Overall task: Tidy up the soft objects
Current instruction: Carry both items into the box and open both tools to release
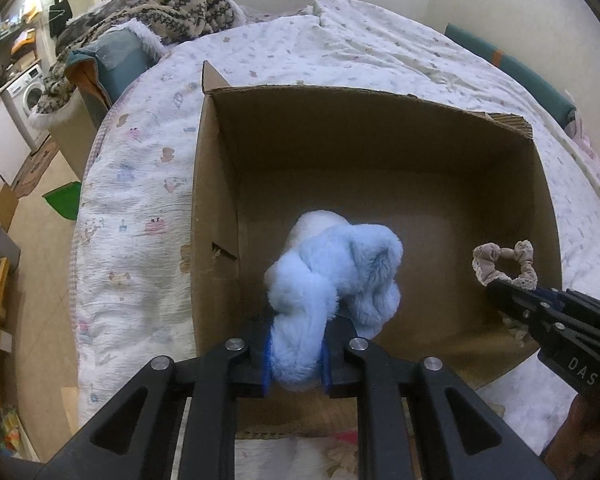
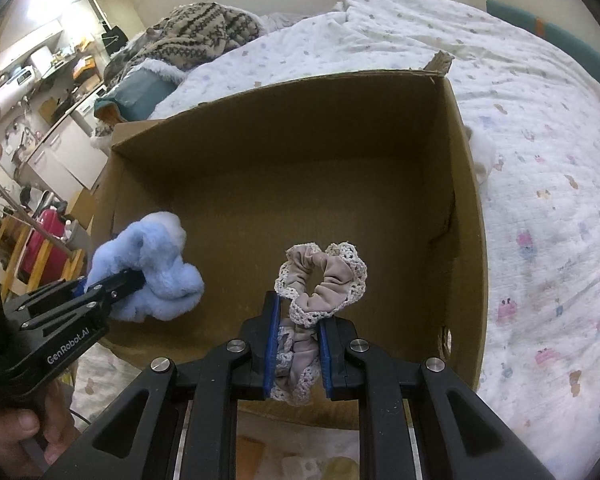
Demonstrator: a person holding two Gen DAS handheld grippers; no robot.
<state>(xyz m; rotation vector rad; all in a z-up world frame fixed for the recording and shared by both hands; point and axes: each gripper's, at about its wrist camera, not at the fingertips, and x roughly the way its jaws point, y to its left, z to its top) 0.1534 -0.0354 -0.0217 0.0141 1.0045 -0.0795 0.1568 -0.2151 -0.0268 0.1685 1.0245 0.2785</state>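
Pinched between my left gripper's [image 1: 296, 354] blue pads is a fluffy light-blue scrunchie [image 1: 332, 276], its loops bulging out ahead of the fingertips and hanging inside the open cardboard box [image 1: 216, 184]. My right gripper [image 2: 298, 354] is clamped on a beige lace-edged scrunchie [image 2: 322, 280] (part bunched between the pads, the ring sticking out beyond them), also over the box's bare brown floor. From the left fingers, the right pair sits off to the right, near the box's right wall. Beyond the box lies a printed white quilt [image 1: 360, 44], with a patterned knit blanket [image 2: 204, 30] farther back on the left.
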